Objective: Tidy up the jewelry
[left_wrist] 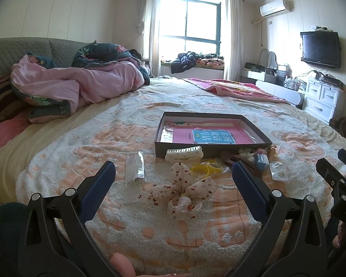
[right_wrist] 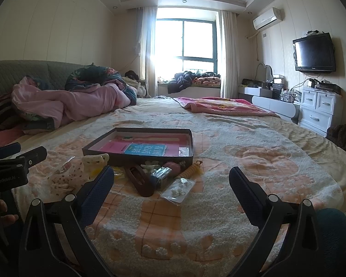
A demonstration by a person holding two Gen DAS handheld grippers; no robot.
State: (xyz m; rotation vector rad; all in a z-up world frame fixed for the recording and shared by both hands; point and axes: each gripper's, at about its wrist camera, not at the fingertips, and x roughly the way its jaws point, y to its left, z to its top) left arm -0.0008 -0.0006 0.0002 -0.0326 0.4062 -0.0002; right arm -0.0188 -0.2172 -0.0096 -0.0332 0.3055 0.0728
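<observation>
With both the left tongs [left_wrist: 173,180] and right tongs [right_wrist: 171,184] gaping wide and empty, the jewelry heaped on the bed against the box [left_wrist: 213,138] could snag that floppy bow [left_wrist: 184,196] or sink into the fluffy blanket [left_wrist: 80,157].

Left gripper [left_wrist: 173,180]: fingers [left_wrist: 99,191] spread wide, nothing between them, held low and level, pointing forward.
Right gripper [right_wrist: 171,184]: fingers [right_wrist: 246,194] likewise spread wide and empty, level, just beside the left.
Hands: fingertips visible at the lower frame edges, gripping the handles.
</observation>
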